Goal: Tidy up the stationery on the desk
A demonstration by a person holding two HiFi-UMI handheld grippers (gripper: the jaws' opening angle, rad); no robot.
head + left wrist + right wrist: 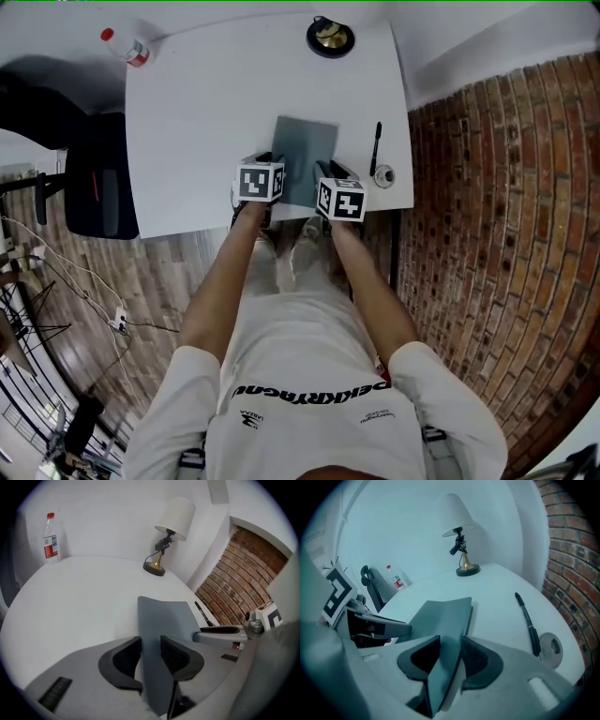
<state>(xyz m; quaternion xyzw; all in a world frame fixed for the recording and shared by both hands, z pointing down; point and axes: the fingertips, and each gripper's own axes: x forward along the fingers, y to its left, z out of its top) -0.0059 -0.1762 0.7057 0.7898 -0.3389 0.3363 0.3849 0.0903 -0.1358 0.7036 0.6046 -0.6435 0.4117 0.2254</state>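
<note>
While the bottle [131, 49] at the far left corner wears a red label, its print is too small to read. The grey notebook [307, 145] lies at the tabletop's [206, 112] near edge. The left hand-held gripper [150, 654] pinches one grey leaf of it, and the right hand-held gripper [451, 654] pinches another. A pen [376, 145] and tape roll [383, 175] sit by the right edge, beside the brick wall [506, 187]. Bare white surface stretches leftward and back to the lamp [330, 37].
</note>
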